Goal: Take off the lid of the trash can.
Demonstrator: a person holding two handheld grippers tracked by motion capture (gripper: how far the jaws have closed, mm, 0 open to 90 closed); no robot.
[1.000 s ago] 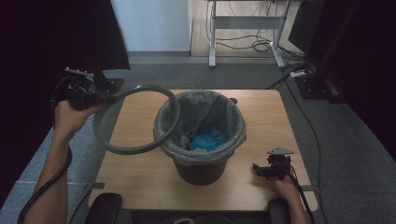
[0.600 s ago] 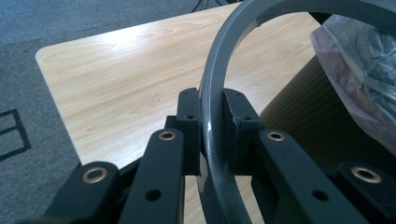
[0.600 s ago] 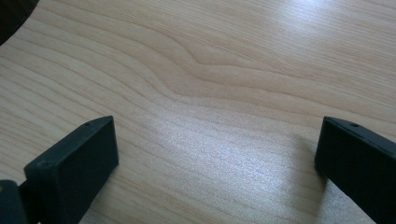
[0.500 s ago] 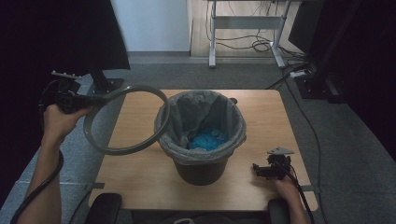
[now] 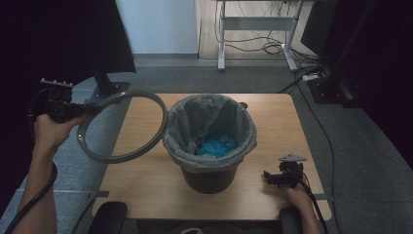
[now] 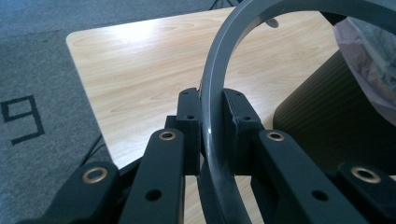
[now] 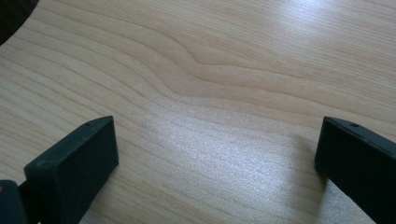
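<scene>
My left gripper (image 5: pixel 90 106) is shut on a thin grey ring (image 5: pixel 119 159) and holds it tilted in the air over the table's left edge. The ring's right side comes close to the bin's bag (image 5: pixel 209 163). In the left gripper view the pads (image 6: pixel 189 109) clamp the ring (image 6: pixel 215 79) edge-on. A black bin (image 5: pixel 209 180) lined with a grey bag stands mid-table, with crumpled blue material (image 5: pixel 217 145) inside. My right gripper (image 5: pixel 269 178) rests low at the table's front right, open, with bare wood between its jaws (image 7: pixel 215 158).
The wooden table (image 5: pixel 272 122) has bare surface on both sides of the bin. A black monitor stand (image 5: pixel 104 85) rises at the back left corner. Cables and a desk frame (image 5: pixel 221 44) lie on the floor behind. Black chair arms (image 5: pixel 108 217) sit by the front edge.
My left hand has carried the ring leftward, off the bin's left rim to a spot beside it. The right gripper has stayed put.
</scene>
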